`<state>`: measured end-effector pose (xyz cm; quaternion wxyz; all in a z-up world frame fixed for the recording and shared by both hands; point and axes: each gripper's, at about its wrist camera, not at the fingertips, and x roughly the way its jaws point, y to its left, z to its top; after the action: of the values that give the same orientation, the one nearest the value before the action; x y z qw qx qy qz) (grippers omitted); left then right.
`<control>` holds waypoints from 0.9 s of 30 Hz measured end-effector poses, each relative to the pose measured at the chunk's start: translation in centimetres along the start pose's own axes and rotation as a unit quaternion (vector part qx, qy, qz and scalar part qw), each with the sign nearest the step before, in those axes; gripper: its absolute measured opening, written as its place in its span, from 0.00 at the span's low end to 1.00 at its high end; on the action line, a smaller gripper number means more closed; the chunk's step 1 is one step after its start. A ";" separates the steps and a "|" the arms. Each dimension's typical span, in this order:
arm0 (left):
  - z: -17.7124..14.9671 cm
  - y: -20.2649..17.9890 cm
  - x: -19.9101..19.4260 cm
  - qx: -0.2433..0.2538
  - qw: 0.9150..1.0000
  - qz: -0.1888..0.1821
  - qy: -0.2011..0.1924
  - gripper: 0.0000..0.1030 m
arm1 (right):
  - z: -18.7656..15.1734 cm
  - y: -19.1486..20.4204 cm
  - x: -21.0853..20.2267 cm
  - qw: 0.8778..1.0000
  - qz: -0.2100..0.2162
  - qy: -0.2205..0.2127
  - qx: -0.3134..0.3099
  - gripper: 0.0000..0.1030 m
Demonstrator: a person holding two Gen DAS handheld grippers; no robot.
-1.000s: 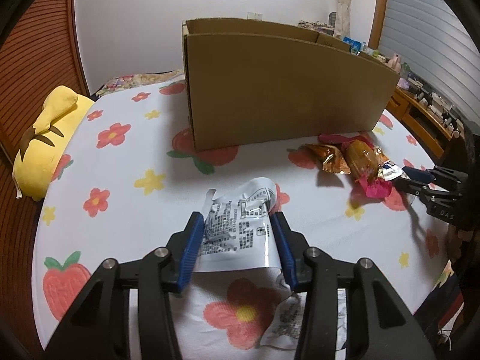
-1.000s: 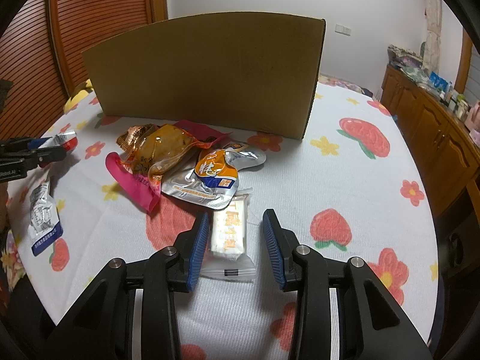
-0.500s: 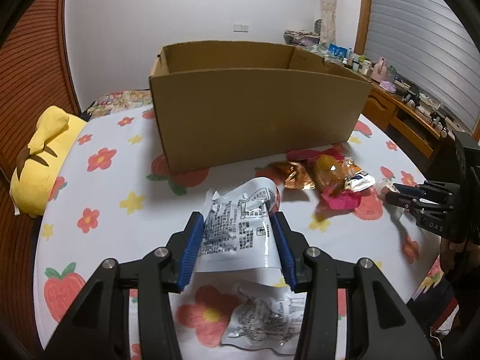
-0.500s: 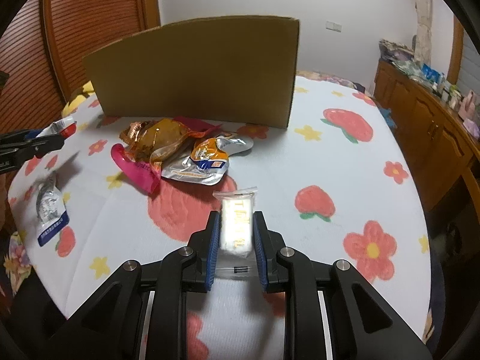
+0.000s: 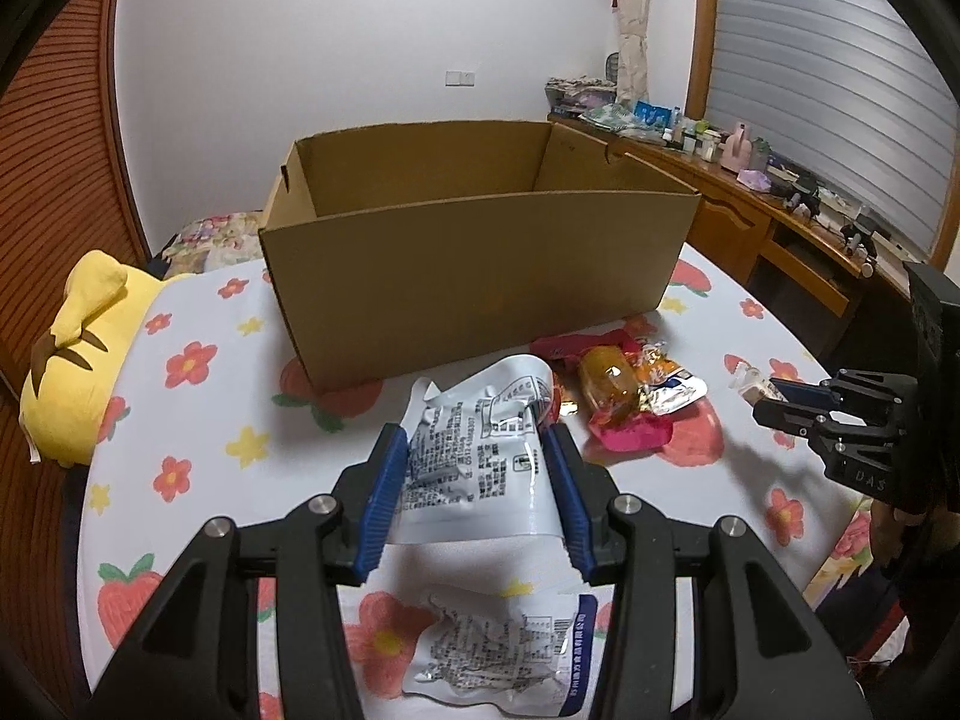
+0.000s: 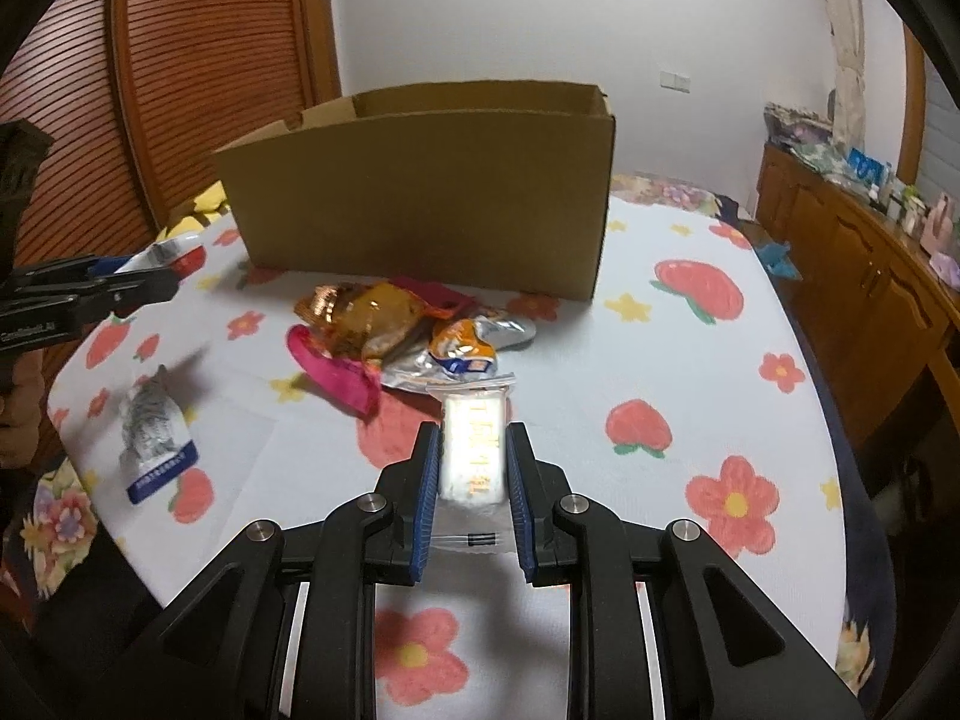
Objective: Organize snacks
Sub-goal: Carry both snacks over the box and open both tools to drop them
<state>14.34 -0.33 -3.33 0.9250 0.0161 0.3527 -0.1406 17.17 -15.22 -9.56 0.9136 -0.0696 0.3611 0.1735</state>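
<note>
Left gripper (image 5: 477, 465): closed on a white printed pouch (image 5: 474, 450), held above the bedspread (image 5: 198, 420).
Right gripper (image 6: 470, 461): clamped narrowly on a small clear-wrapped snack (image 6: 472, 450), raised off the bedspread.
Cardboard box (image 5: 474, 264): open-topped, set toward the far edge.
Snack pile (image 6: 396, 336): lying just before the box.
Second white pouch (image 5: 498, 648): lying near the bedspread's near edge.

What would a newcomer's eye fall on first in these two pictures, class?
Probably the big open cardboard box standing at the far side of the flower-and-strawberry sheet. Next, each gripper holds a snack above the sheet: the left gripper a white printed pouch, the right gripper a small clear-wrapped bar. A pile of bright packets lies before the box.
</note>
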 end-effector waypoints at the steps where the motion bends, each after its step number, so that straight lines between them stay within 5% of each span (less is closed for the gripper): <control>1: 0.2 -0.1 -0.1 0.002 1.000 0.000 -0.002 0.45 | 0.1 0.2 -0.2 1.000 0.001 -0.003 -0.001 0.19; 27: 6.2 -0.1 -1.1 0.017 0.999 -0.001 -0.050 0.45 | 6.7 2.9 -3.1 0.996 0.020 -0.075 -0.045 0.19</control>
<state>17.53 -0.90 2.07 0.9409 0.0246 0.3036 -0.1481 18.27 -11.65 -2.52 0.9304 -0.0905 0.2846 0.2124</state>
